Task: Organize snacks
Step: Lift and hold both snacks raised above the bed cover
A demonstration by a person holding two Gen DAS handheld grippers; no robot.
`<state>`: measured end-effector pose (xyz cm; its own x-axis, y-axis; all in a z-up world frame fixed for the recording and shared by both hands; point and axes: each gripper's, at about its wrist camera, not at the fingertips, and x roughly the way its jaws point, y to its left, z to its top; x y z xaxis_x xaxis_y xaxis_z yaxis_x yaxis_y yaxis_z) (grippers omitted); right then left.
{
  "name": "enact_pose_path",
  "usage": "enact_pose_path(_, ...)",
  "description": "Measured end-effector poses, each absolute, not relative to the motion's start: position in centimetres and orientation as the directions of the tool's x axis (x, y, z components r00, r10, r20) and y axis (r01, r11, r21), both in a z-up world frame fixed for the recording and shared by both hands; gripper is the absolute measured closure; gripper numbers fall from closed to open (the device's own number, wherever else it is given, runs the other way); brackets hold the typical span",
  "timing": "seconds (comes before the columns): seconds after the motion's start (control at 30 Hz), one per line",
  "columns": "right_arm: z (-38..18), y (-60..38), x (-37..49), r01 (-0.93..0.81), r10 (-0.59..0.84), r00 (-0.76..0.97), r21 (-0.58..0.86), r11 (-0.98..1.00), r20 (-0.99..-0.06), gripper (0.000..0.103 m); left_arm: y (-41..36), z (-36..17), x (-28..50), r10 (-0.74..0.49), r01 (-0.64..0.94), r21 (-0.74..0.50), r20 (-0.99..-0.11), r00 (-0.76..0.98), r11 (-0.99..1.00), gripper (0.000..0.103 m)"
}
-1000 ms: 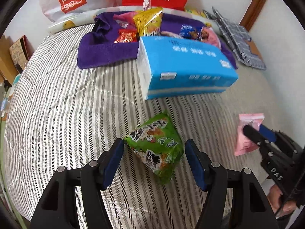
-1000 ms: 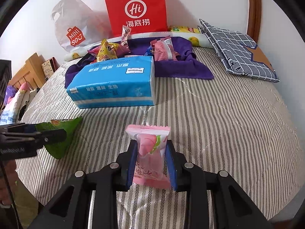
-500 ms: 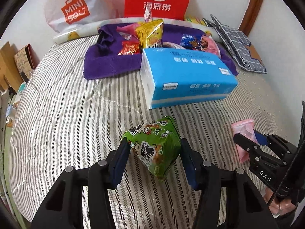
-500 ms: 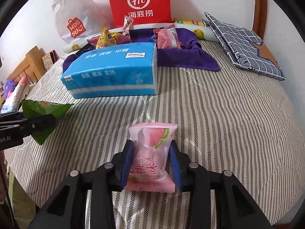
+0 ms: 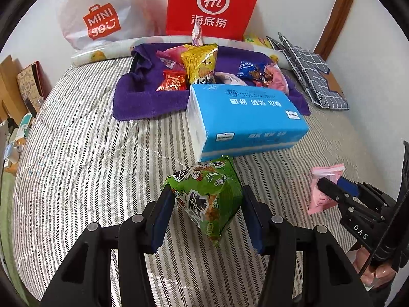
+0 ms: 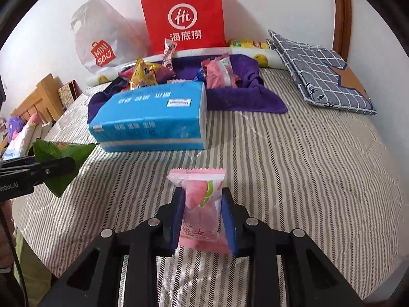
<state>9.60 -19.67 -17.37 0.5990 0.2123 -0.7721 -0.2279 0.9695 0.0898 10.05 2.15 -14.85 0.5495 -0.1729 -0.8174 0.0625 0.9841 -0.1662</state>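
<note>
My left gripper (image 5: 207, 199) is shut on a green snack bag (image 5: 208, 195), held just above the striped bedspread (image 5: 76, 153). The same green snack bag (image 6: 60, 157) shows at the left edge of the right wrist view, with the left gripper (image 6: 51, 167) clamped on it. My right gripper (image 6: 202, 204) is shut on a pink peach-print snack packet (image 6: 202, 204), lifted off the bed. In the left wrist view that pink packet (image 5: 319, 192) sits in the right gripper (image 5: 329, 185) at the right. Several more snacks (image 5: 199, 64) lie on a purple towel (image 5: 143, 102) at the back.
A blue tissue pack (image 5: 245, 117) lies across the middle of the bed, in front of the towel. A red paper bag (image 5: 212, 5) and a white plastic bag (image 5: 99, 18) lean on the wall. Folded grey checked cloth (image 6: 319, 74) lies at the back right.
The left gripper closed on the green bag and lifted it off the bedspread. The right gripper kept its hold on the pink packet and stayed about where it was.
</note>
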Motion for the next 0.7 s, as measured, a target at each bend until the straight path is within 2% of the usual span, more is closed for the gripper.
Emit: enact_pose_path(0.7, -15.2, -19.0, 9.9, -0.222, 0.202, 0.633, 0.074, 0.972, -0.747, 0.076, 3.1, -13.8, 10.3, -0.190, 0.046, -0.200, -0.801, 0.568, 0.979, 0.051)
